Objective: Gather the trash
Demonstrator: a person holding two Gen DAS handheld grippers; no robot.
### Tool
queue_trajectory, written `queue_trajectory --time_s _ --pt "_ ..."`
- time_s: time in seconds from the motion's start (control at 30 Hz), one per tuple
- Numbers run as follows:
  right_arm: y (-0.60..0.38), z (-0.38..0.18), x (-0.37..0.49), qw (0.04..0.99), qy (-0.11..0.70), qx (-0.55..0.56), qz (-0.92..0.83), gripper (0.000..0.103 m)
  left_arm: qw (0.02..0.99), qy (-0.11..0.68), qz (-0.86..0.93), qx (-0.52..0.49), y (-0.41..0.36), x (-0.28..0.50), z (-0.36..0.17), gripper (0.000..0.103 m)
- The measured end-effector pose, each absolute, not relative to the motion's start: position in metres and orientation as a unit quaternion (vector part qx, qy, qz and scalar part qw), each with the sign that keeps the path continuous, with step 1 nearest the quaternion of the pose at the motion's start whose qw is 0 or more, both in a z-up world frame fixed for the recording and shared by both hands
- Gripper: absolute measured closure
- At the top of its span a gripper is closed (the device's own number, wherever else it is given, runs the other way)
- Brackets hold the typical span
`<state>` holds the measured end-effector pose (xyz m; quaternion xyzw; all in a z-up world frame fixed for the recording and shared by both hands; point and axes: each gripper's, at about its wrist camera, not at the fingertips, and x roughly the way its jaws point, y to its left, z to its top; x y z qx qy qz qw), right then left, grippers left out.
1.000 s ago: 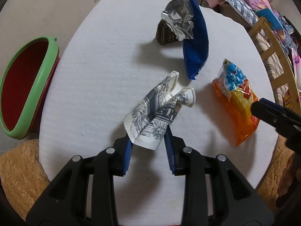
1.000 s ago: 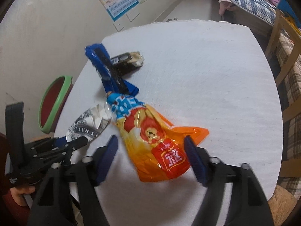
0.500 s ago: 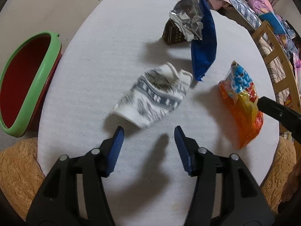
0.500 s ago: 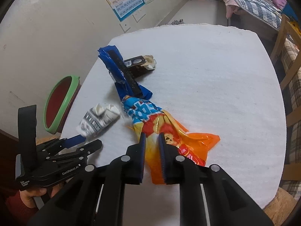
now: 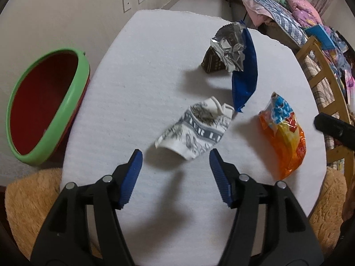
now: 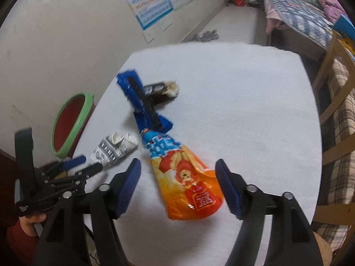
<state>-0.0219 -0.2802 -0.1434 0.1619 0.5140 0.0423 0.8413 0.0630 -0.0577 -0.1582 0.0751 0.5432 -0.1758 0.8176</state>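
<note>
1. Presently the grey-printed white wrapper (image 5: 195, 130) lies loose on the white table (image 5: 142, 71), right of the green-rimmed bin (image 5: 44, 104).
2. Left gripper (image 5: 175, 168): jaws opening, nothing clamped.
3. Right gripper (image 6: 177, 182): jaws opening astride the orange snack bag (image 6: 188, 177).
4. Likely step: re-gripping; next, close and carry binward.

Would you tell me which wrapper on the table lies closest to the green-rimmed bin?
The crumpled white-and-grey printed wrapper; the blue and orange bags lie farther from the bin.
</note>
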Motion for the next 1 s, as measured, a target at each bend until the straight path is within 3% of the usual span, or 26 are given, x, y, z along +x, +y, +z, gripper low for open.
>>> queue_trajectory --time_s 0.1,0.2,0.3,0.37,0.4,0.53,0.57,1.0 --pt "-0.268 -0.156 -0.017 0.834 0.532 0.141 0.042 0.027 0.82 0.527 -0.195 0.11 -0.071 0.066 -0.152 0.034" --pt "-0.256 -0.177 -0.014 0.82 0.56 0.118 0.034 0.024 0.817 0.516 -0.209 0.151 -0.084 0.074 -0.155 0.033" --pt "-0.252 -0.19 -0.017 0.815 0.565 0.124 0.028 0.025 0.81 0.521 -0.213 0.167 -0.091 0.084 -0.165 0.033" --pt "-0.25 -0.191 -0.019 0.82 0.561 0.114 0.018 0.034 0.798 0.537 -0.217 0.165 -0.095 0.091 -0.175 0.033" --pt "-0.249 -0.191 -0.02 0.821 0.561 0.105 0.012 0.047 0.794 0.543 -0.218 0.165 -0.094 0.092 -0.179 0.035" --pt "-0.256 -0.191 -0.019 0.82 0.558 0.126 0.016 0.049 0.78 0.565 -0.224 0.152 -0.094 0.093 -0.192 0.063" --pt "-0.259 -0.191 -0.018 0.82 0.556 0.134 0.016 0.05 0.783 0.563 -0.219 0.148 -0.094 0.092 -0.191 0.065" --pt "-0.268 -0.158 -0.031 0.837 0.514 0.188 0.018 0.057 0.817 0.542 -0.187 0.063 -0.051 0.067 -0.153 0.066"
